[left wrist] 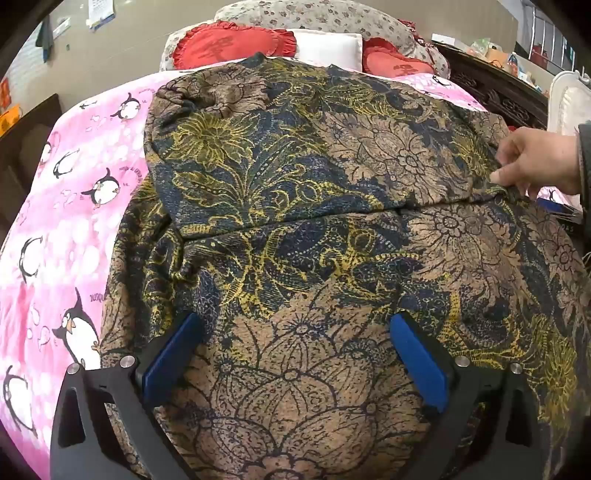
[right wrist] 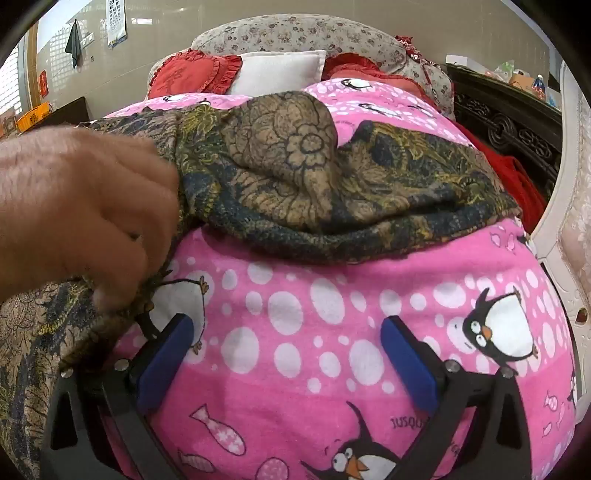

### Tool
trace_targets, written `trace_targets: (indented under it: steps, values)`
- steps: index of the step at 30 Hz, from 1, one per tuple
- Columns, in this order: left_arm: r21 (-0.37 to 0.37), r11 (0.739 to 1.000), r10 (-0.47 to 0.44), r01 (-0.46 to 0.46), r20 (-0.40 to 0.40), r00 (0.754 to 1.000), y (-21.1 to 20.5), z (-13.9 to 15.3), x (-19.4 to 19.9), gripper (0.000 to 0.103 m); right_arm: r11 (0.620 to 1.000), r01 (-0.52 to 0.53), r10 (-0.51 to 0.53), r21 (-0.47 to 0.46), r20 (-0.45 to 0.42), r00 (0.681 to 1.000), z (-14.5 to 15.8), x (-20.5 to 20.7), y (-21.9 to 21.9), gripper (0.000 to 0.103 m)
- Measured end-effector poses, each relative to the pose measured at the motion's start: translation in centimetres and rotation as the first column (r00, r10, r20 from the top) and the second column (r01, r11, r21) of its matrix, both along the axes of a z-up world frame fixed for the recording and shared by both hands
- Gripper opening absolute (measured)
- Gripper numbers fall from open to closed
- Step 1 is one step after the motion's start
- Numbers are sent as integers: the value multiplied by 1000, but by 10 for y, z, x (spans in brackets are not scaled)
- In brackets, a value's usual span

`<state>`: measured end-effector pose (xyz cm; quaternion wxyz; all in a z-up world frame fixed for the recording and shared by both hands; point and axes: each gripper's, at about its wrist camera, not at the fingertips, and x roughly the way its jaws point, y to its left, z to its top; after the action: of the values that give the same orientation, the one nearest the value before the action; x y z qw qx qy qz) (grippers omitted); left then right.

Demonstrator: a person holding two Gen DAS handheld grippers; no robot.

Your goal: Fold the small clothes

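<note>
A brown, navy and yellow floral garment (left wrist: 314, 192) lies spread over the pink penguin blanket (left wrist: 62, 236), its upper part folded down along a crease across the middle. My left gripper (left wrist: 295, 332) hovers open over the garment's near brown part, nothing between its blue pads. A bare hand (left wrist: 535, 162) pinches the garment's right edge. In the right wrist view the same hand (right wrist: 81, 214) grips the cloth's corner, the garment (right wrist: 314, 184) lies bunched beyond, and my right gripper (right wrist: 286, 343) stands open over the pink blanket (right wrist: 295, 295), holding nothing.
Red heart cushions (left wrist: 225, 44), a white pillow (left wrist: 328, 48) and a flowered pillow (right wrist: 295, 33) lie at the bed's head. A dark carved headboard (right wrist: 517, 125) and a white padded bed frame (right wrist: 565, 221) stand to the right. A red cloth (right wrist: 517, 177) lies by the frame.
</note>
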<state>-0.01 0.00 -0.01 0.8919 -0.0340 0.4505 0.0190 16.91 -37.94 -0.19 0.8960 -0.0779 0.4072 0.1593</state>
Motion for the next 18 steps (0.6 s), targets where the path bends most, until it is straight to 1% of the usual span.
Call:
trace_targets:
  steps: [6, 8, 9, 18]
  values:
    - [19, 1000, 0, 0, 1, 1000, -3, -2, 0, 88, 1000, 0, 0, 0, 0, 1000, 0, 0, 0, 103]
    - [14, 1000, 1, -1, 1, 1000, -2, -3, -1, 88, 1000, 0, 0, 0, 0, 1000, 0, 0, 0, 103]
    - [-4, 1000, 0, 0, 2, 1000, 0, -1, -1, 88, 1000, 0, 0, 0, 0, 1000, 0, 0, 0, 103]
    - [-3, 1000, 0, 0, 1, 1000, -1, 0, -1, 88, 1000, 0, 0, 0, 0, 1000, 0, 0, 0, 103]
